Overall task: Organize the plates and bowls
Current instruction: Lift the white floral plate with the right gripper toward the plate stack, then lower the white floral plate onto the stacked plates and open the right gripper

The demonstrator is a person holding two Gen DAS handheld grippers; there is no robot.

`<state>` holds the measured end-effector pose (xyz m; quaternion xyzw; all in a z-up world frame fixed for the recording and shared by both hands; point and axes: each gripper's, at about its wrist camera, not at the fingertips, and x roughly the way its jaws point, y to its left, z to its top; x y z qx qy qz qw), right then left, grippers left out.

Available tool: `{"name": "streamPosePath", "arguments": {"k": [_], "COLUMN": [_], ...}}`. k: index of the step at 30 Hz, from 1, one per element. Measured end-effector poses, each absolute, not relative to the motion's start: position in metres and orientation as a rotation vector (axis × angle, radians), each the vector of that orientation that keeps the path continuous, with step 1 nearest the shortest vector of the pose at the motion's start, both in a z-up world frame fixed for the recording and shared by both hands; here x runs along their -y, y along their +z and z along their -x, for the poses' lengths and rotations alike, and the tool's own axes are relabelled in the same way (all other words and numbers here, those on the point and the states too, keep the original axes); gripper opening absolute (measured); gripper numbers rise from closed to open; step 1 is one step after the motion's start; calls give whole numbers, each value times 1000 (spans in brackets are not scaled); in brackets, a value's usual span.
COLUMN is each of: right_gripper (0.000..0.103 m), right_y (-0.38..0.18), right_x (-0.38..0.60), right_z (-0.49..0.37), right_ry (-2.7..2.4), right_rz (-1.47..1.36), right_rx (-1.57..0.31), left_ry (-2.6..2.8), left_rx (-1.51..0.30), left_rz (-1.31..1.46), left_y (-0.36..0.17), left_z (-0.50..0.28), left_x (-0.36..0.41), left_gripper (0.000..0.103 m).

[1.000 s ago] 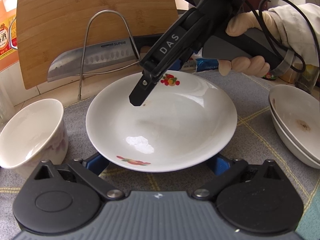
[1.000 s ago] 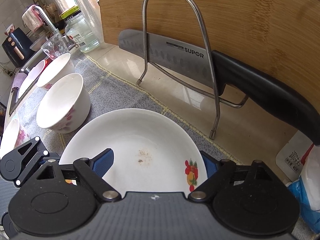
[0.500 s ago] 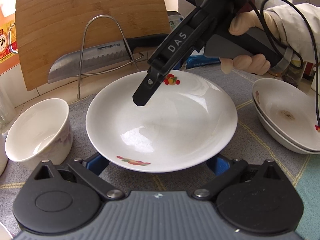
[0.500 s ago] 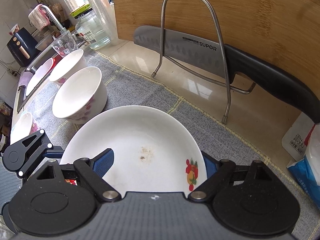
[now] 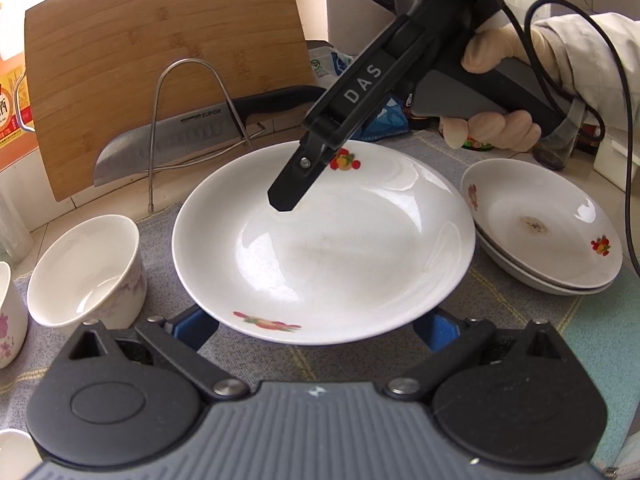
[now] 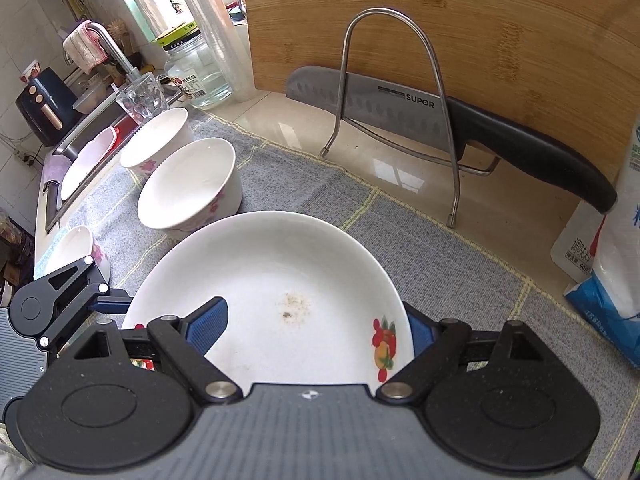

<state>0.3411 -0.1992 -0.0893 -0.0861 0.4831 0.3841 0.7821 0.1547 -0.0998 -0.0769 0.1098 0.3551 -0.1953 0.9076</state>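
Left gripper [image 5: 320, 326] spread wide, blue pads on either side of the near rim of the white plate [image 5: 340, 248], pads' contact with the rim hidden. Right gripper [image 6: 316, 322] likewise wide open at the plate's far rim, one finger above the dish. Plate centre frame on a grey mat [image 5: 500, 312]. Small bowl [image 5: 86, 272] lower left; stacked plates [image 5: 544, 228] at right. Knife [image 6: 420, 116] in wire rack [image 6: 400, 92], upper frame.

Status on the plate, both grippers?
Left gripper open, fingers below plate near edge. Right gripper straddles far rim, grip unclear. Stacked plates to its right, nothing between.
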Motion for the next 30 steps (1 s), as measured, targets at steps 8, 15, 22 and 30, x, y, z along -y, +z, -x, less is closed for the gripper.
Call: {"name": "streamPosePath", "arguments": {"k": [8, 15, 22, 30], "right_gripper": [93, 93, 93, 93], "right_y": [-75, -66, -61, -61], "right_x": [218, 240, 269, 304], "right_z": [-314, -291, -265, -239], "right_ry": [780, 712, 638, 552], "right_rz": [165, 138, 108, 62], "right_rx": [-1021, -1003, -993, -990], "left_ry": [-463, -533, -611, -694], "left_rx": [-710, -695, -681, -675], "left_rz": [-246, -271, -291, -314], "left_y": [-63, -57, -54, -53], "left_z": [-145, -134, -122, -115], "left_x": [109, 125, 146, 161], "left_gripper": [102, 101, 101, 101]}}
